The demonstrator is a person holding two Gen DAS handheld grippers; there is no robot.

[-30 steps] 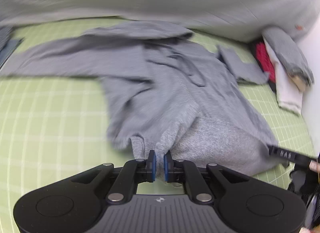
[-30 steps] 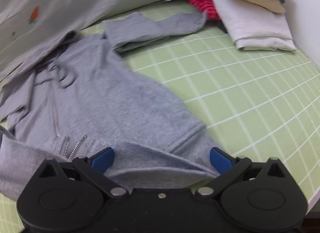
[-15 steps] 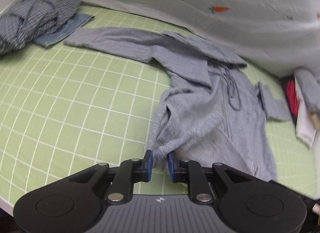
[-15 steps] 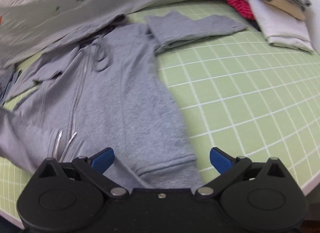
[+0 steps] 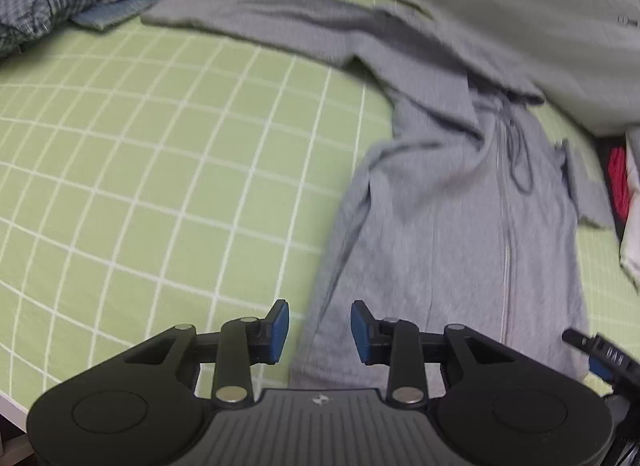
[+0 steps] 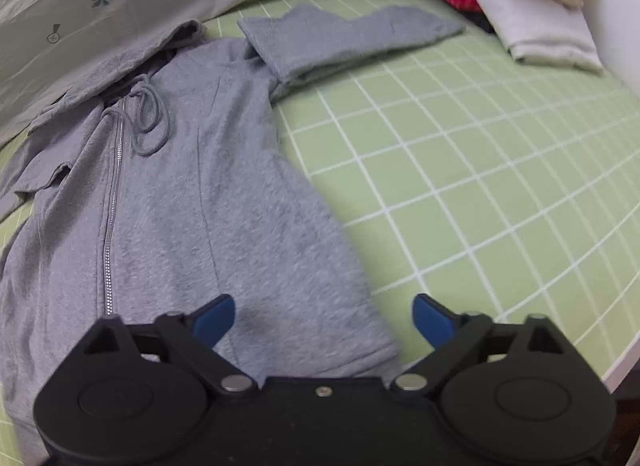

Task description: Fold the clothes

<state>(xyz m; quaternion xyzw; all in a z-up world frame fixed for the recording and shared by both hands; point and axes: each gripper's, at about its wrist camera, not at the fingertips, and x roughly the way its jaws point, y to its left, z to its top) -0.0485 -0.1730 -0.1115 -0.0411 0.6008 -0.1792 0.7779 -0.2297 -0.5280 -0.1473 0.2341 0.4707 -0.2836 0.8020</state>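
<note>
Both grippers, the left gripper [image 5: 319, 332] opening and the right gripper [image 6: 323, 320] closing while spread wide, are hovering unpinched over the hem of the grey hoodie [image 6: 208, 201] lying on the green sheet [image 6: 480, 169], so flattening wrinkles before regripping is probably wise.

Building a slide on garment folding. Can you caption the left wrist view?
Left gripper opening above the hem of a grey zip hoodie spread on a green grid sheet.
</note>
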